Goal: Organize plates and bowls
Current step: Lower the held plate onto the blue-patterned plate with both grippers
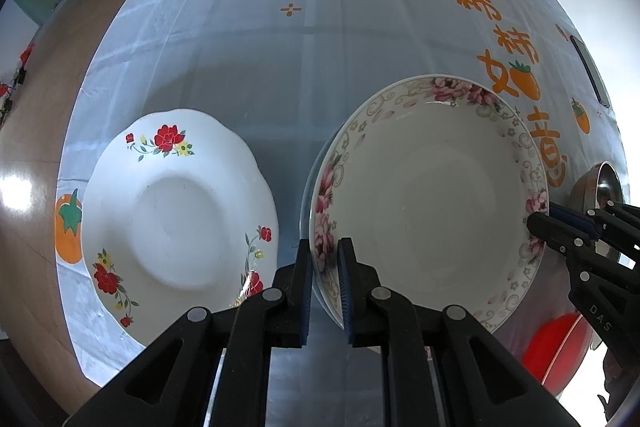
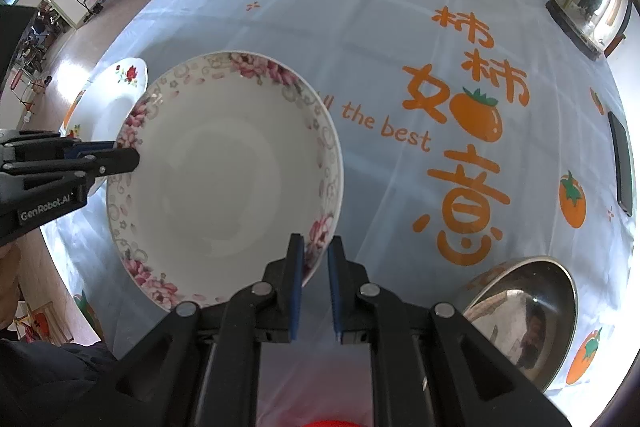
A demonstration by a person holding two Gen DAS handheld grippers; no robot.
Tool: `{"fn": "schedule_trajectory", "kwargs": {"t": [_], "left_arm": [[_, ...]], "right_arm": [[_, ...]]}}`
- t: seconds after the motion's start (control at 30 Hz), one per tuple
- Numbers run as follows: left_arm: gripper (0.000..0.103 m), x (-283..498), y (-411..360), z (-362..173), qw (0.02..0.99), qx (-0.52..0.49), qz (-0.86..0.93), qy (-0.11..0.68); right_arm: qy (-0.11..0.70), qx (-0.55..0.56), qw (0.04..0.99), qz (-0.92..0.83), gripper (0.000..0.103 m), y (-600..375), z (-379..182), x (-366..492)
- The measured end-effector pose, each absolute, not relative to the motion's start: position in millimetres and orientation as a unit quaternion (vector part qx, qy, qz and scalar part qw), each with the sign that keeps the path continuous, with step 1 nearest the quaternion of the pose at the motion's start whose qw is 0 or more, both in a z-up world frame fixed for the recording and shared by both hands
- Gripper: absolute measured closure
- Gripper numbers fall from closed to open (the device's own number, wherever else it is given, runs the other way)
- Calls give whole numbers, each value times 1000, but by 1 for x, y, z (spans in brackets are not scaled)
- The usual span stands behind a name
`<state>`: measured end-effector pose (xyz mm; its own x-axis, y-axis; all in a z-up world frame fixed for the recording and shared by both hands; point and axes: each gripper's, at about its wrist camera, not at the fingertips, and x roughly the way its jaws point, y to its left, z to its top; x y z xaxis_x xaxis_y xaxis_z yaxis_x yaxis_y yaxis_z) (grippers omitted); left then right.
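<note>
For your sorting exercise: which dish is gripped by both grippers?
The pink-flowered plate, pinched at opposite rims; the red-flowered plate and steel bowl sit untouched.

Plates and bowls around two grippers on table

Rimmed plate between left gripper and right gripper; scalloped plate left of left gripper; steel bowl right of right gripper.

Between the blue-padded fingers: white plate, pink-flower rim. Left of them, white dish, red flowers. Pale-blue desk cloth, orange persimmons.
</note>
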<state>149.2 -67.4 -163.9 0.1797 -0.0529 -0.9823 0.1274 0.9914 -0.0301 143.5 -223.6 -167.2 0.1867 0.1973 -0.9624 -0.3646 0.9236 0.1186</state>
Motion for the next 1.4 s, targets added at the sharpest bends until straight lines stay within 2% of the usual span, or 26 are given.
{"fn": "schedule_trajectory", "kwargs": {"t": [1.4], "left_arm": [[87,140,-80,-169,787,109,-34,606]], "right_arm": [[619,-112,752,194,88,-212,-173,148]]}}
